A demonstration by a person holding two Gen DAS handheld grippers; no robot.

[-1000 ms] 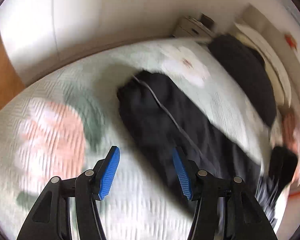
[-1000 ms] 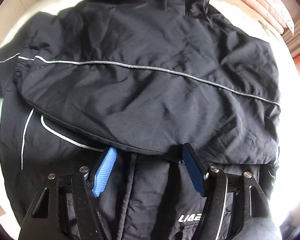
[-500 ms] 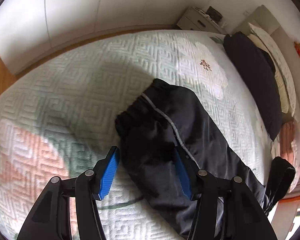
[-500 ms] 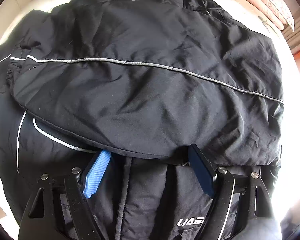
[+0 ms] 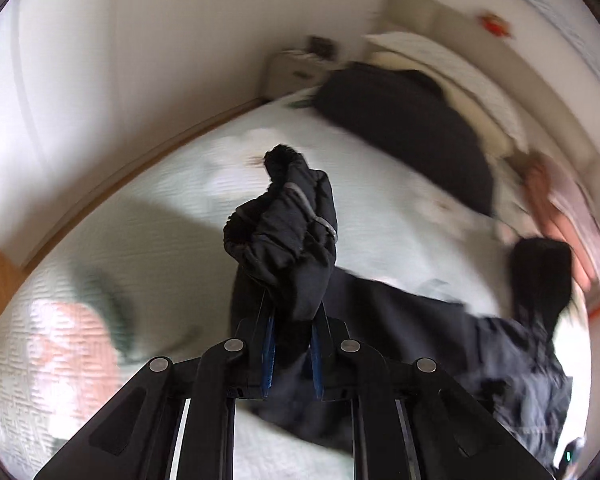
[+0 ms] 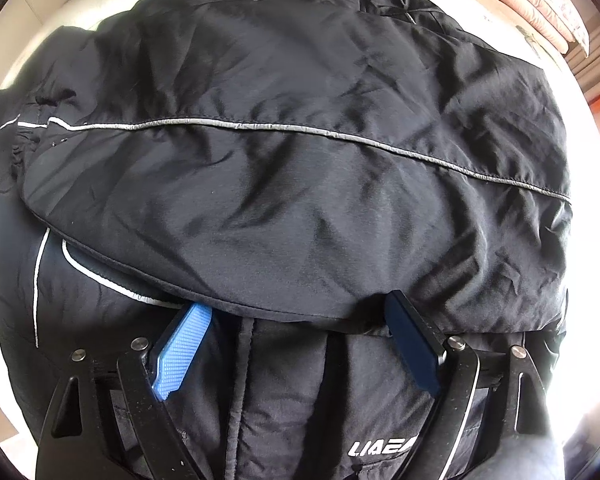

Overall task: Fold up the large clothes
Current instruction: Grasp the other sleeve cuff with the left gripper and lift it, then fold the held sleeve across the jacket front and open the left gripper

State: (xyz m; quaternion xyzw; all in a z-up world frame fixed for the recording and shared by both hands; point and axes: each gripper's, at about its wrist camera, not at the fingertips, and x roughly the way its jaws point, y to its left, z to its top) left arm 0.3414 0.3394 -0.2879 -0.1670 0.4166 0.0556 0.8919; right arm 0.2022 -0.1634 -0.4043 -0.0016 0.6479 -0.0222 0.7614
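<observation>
A bedroom in a home: a bed [image 5: 148, 248] wearing a pale quilted spread with peach flowers is filling the room, pillows [image 5: 432, 60] are lying against the headboard [image 5: 440, 16], and a small nightstand [image 5: 292, 72] is standing by white walls [image 5: 140, 40].

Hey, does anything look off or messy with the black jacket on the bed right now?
Nothing damaged. The jacket is only half folded: one sleeve lies across its front, while the other sleeve's cuff is bunched and crumpled in the shut left gripper, lifted off the bedspread. The right gripper is opening over the jacket.
</observation>
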